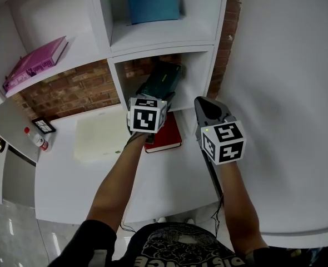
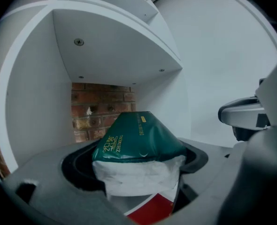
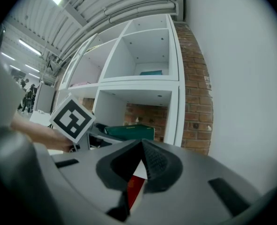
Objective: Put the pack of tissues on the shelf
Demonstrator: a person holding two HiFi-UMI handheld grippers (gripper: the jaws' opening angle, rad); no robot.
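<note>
My left gripper (image 1: 163, 97) has its jaws clamped wide on the white end of the green pack of tissues (image 2: 138, 137). The pack hangs at the mouth of the low box of the shelf (image 2: 115, 55), up off the bench (image 1: 86, 177) & just past the red book (image 1: 167, 135). My right gripper (image 3: 141, 165) is beside it w/ jaws together, nothing in them. If I let go too soon the pack could drop on the book, not in the shelf, & bc it's soft it could bend or slip out if it bumps the wall.
</note>
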